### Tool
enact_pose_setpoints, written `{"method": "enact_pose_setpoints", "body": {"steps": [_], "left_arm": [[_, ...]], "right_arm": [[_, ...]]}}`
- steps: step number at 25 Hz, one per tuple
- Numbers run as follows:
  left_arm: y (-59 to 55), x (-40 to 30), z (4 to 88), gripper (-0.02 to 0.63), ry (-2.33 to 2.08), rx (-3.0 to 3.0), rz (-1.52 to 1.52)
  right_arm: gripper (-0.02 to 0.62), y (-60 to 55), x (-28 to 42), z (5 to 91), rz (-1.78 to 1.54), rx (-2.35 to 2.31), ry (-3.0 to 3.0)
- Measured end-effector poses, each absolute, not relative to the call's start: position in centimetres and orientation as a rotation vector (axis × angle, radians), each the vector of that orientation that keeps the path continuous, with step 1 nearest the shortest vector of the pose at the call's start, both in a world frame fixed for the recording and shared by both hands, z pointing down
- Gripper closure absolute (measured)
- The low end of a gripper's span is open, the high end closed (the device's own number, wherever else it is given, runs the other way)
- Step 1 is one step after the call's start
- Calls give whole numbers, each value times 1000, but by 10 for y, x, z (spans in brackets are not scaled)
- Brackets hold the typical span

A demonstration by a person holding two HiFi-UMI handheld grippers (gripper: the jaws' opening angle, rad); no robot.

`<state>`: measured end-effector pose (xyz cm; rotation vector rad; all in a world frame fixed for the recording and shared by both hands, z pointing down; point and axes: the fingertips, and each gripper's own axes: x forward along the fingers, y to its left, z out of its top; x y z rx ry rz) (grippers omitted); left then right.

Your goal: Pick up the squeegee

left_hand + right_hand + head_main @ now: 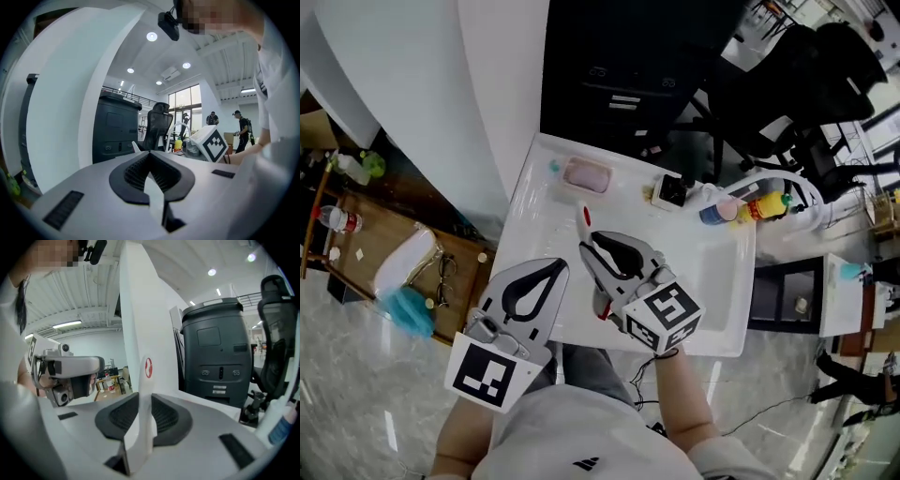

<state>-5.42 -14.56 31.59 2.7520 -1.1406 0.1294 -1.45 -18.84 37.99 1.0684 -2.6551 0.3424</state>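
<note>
The squeegee (148, 367) has a slim white handle with a red logo, and it stands upright between my right gripper's jaws. In the head view its red-tipped end (586, 218) pokes out beyond my right gripper (589, 246), which is shut on it above the white table (712, 272). My left gripper (557, 266) hovers over the table's near left edge, just left of the right one. Its jaws (150, 153) meet at the tips with nothing between them.
A pink sponge-like block (587, 175) lies at the table's far left. A small black-and-cream box (668, 191) and some bottles (750, 206) stand at the far right. A black cabinet (628, 66) and office chairs (806, 84) lie beyond. A low wooden table (384, 253) is at the left.
</note>
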Motion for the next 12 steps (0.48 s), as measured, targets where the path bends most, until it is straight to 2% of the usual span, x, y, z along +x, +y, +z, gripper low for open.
{"method": "enact_pose_setpoints", "body": {"steps": [12], "left_arm": [[-124,-7,298,594,-860,2899,97]], "right_arm": [[502,-141,33,308,199,1411,-2667]]}}
